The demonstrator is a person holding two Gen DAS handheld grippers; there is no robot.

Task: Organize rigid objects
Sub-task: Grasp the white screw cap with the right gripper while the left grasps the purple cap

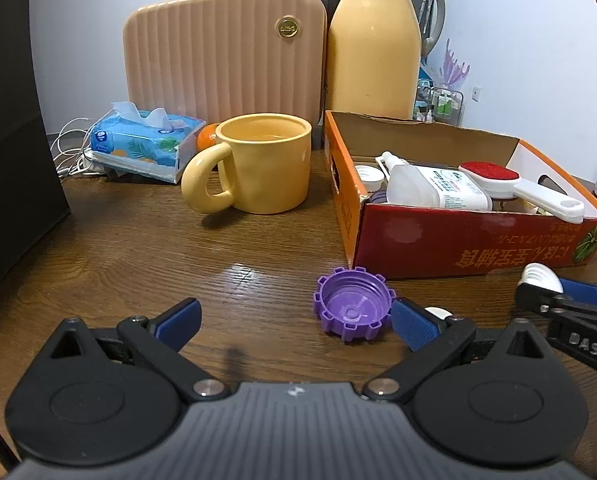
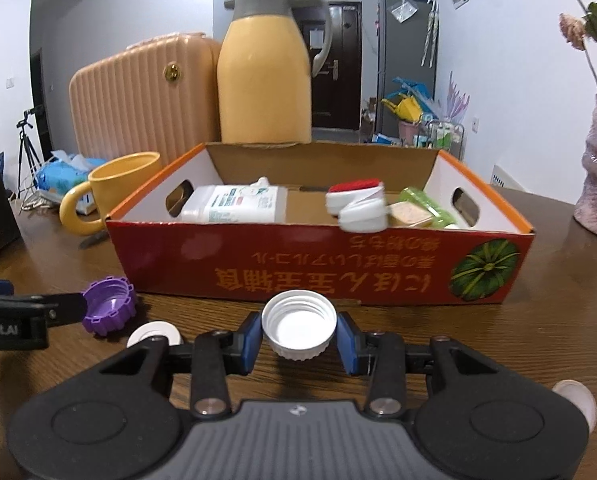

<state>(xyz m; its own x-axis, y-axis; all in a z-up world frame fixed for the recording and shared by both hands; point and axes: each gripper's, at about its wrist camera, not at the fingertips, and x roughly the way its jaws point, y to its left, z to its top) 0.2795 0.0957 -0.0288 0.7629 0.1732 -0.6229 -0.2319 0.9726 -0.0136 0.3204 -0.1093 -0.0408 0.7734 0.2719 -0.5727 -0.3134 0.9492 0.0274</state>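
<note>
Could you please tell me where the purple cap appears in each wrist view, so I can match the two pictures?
Left wrist view: the purple cap lies lower centre on the table, beside the left hand-held gripper's right finger.
Right wrist view: it lies at lower left.
Shared landmark: the red cardboard box just behind it.

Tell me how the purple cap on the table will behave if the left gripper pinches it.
The purple cap looks like rigid moulded plastic, so it should hold its shape. Its notched rim probably gives the pads bite rather than slipping. It lies open side up and flat, so rolling seems unlikely, though being small and hollow it may skid on the wooden table.
</note>
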